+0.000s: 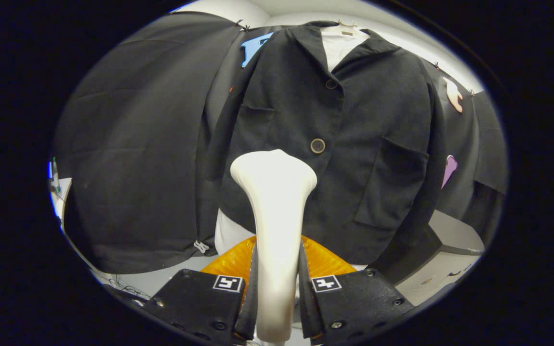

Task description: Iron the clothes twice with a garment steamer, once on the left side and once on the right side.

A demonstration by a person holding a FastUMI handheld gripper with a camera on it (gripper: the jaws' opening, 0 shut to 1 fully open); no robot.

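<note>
A dark jacket [354, 120] hangs on a hanger straight ahead, over a white shirt [339, 45], with two buttons down its front. My gripper [277, 288] is shut on the white garment steamer [274, 202], both fingers pressing its handle. The steamer rises between the fingers, and its wide head sits in front of the jacket's lower front, just left of the lower button [317, 145]. I cannot tell whether the head touches the cloth.
An orange ribbed object [325, 259] lies just beyond the fingers, under the jacket's hem. A white table [445, 264] runs to the right beneath the jacket. Black cloth hangs on both sides of the jacket.
</note>
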